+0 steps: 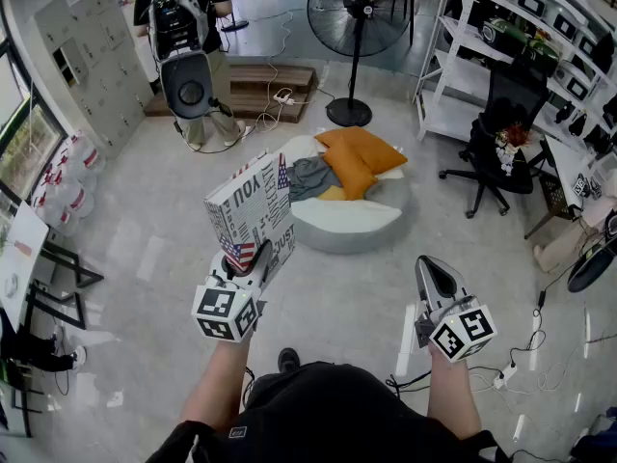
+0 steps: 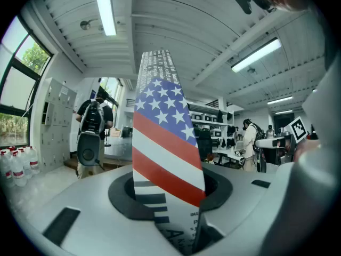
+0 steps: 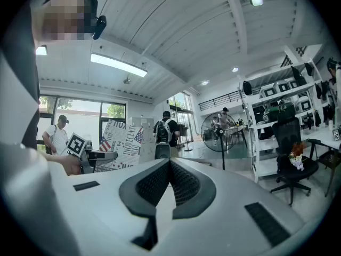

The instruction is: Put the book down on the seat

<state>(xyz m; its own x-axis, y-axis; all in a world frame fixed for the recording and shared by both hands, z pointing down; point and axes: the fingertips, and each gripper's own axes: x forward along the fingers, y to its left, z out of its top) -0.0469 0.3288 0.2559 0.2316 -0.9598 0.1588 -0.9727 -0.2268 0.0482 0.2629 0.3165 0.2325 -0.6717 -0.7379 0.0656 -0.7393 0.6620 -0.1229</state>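
A book [image 1: 253, 210] with a printed cover of black words and a stars-and-stripes flag stands upright in my left gripper [image 1: 253, 254], which is shut on its lower edge. In the left gripper view the book's flag-patterned edge [image 2: 165, 143] rises straight out from between the jaws of the left gripper [image 2: 170, 196]. The seat [image 1: 357, 225] is a round grey-and-white pouf on the floor ahead, to the right of the book, carrying orange cushions [image 1: 359, 157] and a grey cloth [image 1: 308, 175]. My right gripper [image 1: 434, 273] hangs to the right, shut and empty; the right gripper [image 3: 168, 169] shows its jaws touching.
A standing fan [image 1: 355, 27] is behind the seat. A black office chair [image 1: 496, 133] and white shelves [image 1: 463, 56] stand at the right. A person with a backpack [image 1: 188, 46] is at the far left. Cables and a power strip [image 1: 506, 374] lie on the floor at lower right.
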